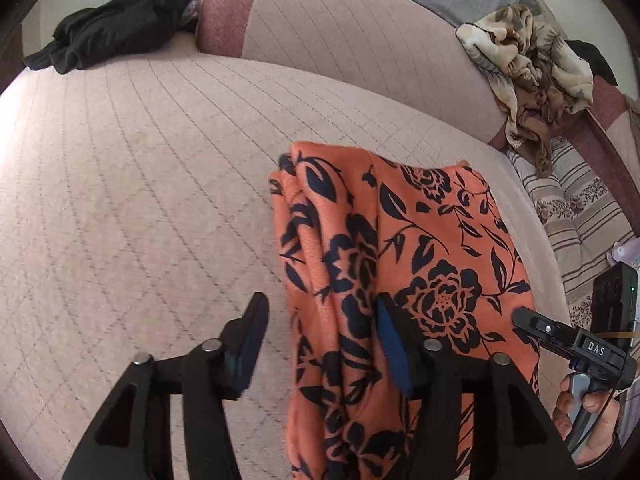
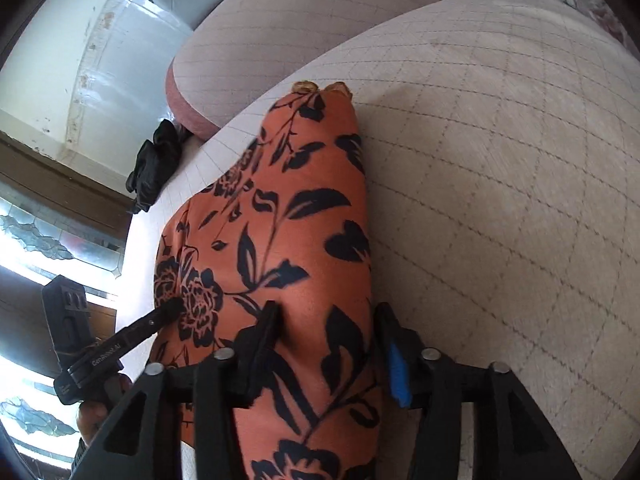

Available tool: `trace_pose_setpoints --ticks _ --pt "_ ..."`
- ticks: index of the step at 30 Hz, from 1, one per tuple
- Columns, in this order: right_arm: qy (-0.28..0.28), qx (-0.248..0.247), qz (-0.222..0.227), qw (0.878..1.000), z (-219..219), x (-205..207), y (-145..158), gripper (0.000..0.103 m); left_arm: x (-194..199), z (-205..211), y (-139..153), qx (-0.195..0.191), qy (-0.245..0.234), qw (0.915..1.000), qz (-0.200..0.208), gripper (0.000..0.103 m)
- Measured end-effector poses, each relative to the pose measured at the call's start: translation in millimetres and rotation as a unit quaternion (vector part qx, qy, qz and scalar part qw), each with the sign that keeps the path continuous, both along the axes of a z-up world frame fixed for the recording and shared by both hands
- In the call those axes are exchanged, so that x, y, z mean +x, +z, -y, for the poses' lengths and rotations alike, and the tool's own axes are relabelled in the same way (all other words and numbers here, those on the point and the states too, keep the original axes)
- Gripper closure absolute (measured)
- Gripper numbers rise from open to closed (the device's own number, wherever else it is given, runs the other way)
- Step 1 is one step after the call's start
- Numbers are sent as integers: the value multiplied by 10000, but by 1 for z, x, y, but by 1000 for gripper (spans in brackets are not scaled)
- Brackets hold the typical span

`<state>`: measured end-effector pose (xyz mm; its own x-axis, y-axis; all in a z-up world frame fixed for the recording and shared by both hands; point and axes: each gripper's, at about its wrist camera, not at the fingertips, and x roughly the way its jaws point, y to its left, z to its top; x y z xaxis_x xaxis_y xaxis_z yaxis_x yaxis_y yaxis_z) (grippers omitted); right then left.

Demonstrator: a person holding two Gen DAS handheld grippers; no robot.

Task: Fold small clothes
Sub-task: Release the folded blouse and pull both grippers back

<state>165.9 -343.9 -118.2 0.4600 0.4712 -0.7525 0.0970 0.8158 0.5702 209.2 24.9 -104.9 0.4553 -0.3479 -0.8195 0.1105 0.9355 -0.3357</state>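
One orange floral garment lies on the quilted pink sofa seat, passing between both tools' jaws. The left gripper and right gripper stand released, two in all. At eleven o'clock lies a black cloth; at two o'clock, a crumpled beige cloth.

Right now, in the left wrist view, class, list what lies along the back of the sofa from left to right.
black clothes → reddish cushion edge → beige patterned blanket
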Motion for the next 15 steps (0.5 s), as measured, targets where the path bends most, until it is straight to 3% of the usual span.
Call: trace_pose_setpoints --ticks 4,7,9,12,14,15 --pt "-86 -467 425 9980 4 -17 28 42 -21 -29 30 94 347 9987 359 43" --pt "-51 -306 891 9955 -5 -27 62 42 -45 -32 49 1 296 9976 620 43" --pt "184 -153 1150 9931 -20 -31 79 35 -59 -22 51 -40 116 9974 716 43" --pt "593 132 1101 9921 -47 -25 77 35 -64 7 32 316 -218 9977 564 43" --pt "681 267 851 9937 -59 -11 60 34 -56 14 0 699 -218 9973 42 42" --pt "681 333 543 9956 -60 -2 44 34 -56 9 -10 557 -162 9983 -111 41"
